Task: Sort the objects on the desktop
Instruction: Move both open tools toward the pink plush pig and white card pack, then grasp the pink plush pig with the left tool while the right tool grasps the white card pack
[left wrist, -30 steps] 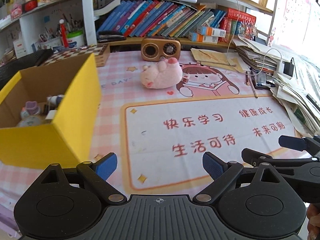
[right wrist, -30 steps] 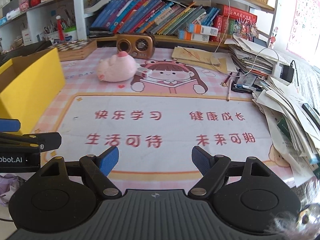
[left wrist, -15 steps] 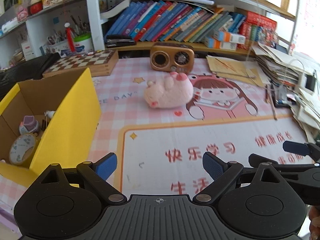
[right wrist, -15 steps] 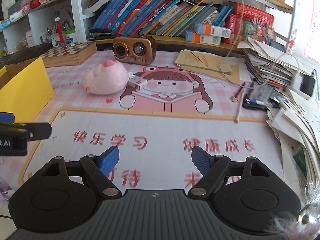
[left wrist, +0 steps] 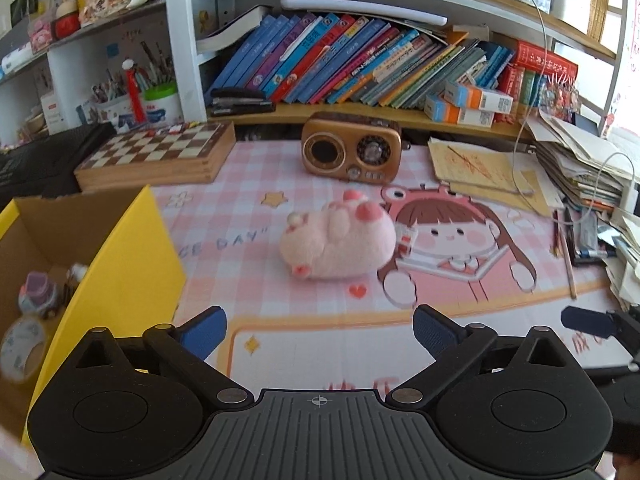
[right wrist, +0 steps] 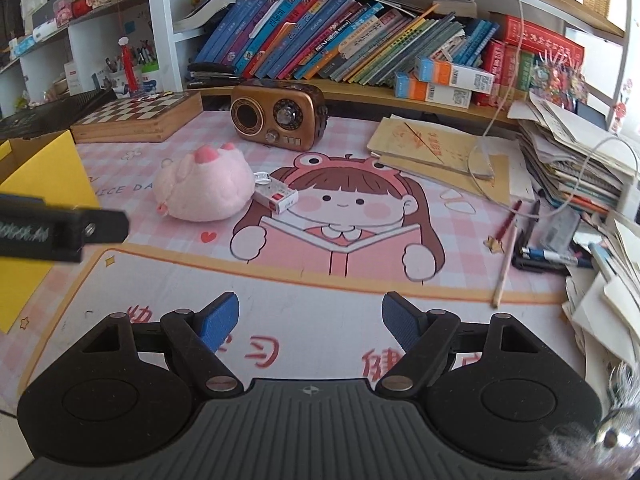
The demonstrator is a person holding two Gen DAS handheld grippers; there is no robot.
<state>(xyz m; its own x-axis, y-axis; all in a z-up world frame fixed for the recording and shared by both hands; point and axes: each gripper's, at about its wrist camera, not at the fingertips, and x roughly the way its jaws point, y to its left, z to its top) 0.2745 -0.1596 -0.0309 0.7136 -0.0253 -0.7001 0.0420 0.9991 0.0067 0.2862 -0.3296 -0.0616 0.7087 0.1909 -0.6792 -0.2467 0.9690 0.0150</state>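
A pink plush pig [left wrist: 338, 242] lies on its back on the pink desk mat [left wrist: 248, 240]; it also shows in the right wrist view [right wrist: 202, 186]. A small white box [right wrist: 276, 197] lies against its right side. A yellow cardboard box [left wrist: 120, 260] stands at the left and holds a small clock [left wrist: 22, 346] and other small items. My left gripper [left wrist: 318, 330] is open and empty, short of the pig. My right gripper [right wrist: 310, 318] is open and empty over the mat.
A brown retro radio [right wrist: 278, 114] and a chessboard box [left wrist: 160, 156] stand at the back. Books fill the shelf [left wrist: 360, 68]. Stacked papers [right wrist: 572, 152], pens [right wrist: 508, 256] and a cable lie at the right.
Both grippers have moved forward toward the back of the desk; the pig and the radio appear closer. Both stay open and empty.
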